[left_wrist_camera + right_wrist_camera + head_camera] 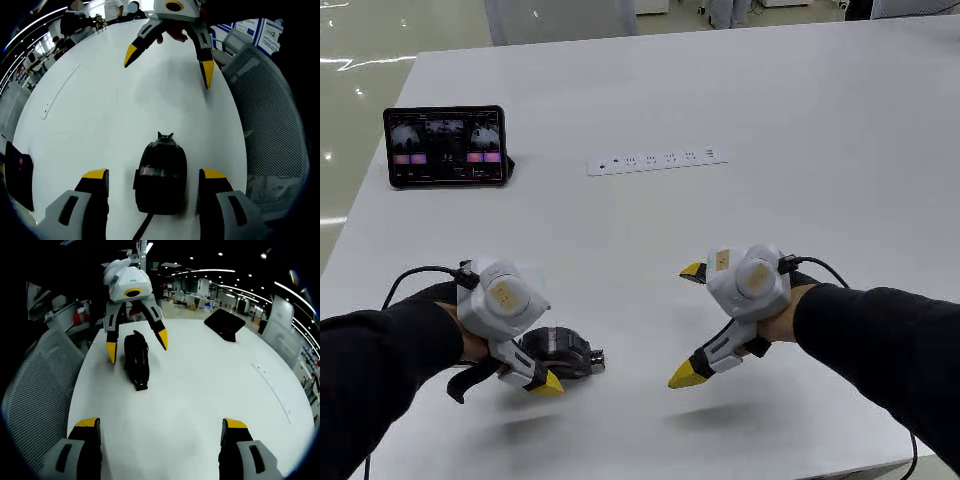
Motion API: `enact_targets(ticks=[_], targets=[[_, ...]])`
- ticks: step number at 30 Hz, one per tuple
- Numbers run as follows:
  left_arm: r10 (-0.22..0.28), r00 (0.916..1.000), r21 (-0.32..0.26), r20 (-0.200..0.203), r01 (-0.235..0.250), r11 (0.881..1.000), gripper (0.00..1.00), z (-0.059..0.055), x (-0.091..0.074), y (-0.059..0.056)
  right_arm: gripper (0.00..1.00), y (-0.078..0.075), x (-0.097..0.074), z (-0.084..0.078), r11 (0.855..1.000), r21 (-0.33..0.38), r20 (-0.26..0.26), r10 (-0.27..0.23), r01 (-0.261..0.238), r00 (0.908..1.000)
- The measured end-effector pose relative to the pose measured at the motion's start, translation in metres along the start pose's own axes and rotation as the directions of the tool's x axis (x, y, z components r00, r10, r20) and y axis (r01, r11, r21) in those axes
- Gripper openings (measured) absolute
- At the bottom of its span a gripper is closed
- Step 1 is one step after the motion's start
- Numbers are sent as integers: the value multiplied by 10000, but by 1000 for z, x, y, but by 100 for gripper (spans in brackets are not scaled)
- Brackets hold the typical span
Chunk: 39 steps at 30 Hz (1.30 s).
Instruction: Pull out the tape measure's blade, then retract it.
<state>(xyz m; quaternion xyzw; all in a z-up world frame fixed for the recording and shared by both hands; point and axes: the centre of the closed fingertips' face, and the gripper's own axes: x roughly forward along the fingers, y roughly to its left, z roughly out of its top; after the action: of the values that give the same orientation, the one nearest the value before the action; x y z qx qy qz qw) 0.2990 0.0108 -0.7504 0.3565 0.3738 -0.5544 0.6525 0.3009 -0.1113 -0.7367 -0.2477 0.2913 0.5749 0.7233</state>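
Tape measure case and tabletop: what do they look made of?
Tape measure: black case, likely moulded plastic, perhaps with a rubbery grip. It looks mostly matte, with a dull sheen on its top in the left gripper view. The blade's material cannot be told.
Table: smooth white top, probably laminate or coated board. The finish looks semi-gloss, with faint glare and soft-edged shadows.

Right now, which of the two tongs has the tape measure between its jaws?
The left tongs: the black tape measure lies between their open jaws. The right tongs hang open over bare table.
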Motion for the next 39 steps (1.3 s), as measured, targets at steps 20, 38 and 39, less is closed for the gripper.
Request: enact_targets(ticks=[20,38,39], targets=[[-391,9990,256,-198,396,9989,51,5,8,-6,99,15,37,26,9967,-465,-60,664,-666,9978],[-455,9989,207,-85,457,9987,35,4,6,-6,79,16,56,31,9933,-540,-127,1020,-1025,9947],[-432,9990,217,-78,434,9988,35,4,6,-5,77,17,59,30,9923,-603,-183,1073,-1082,9941]])
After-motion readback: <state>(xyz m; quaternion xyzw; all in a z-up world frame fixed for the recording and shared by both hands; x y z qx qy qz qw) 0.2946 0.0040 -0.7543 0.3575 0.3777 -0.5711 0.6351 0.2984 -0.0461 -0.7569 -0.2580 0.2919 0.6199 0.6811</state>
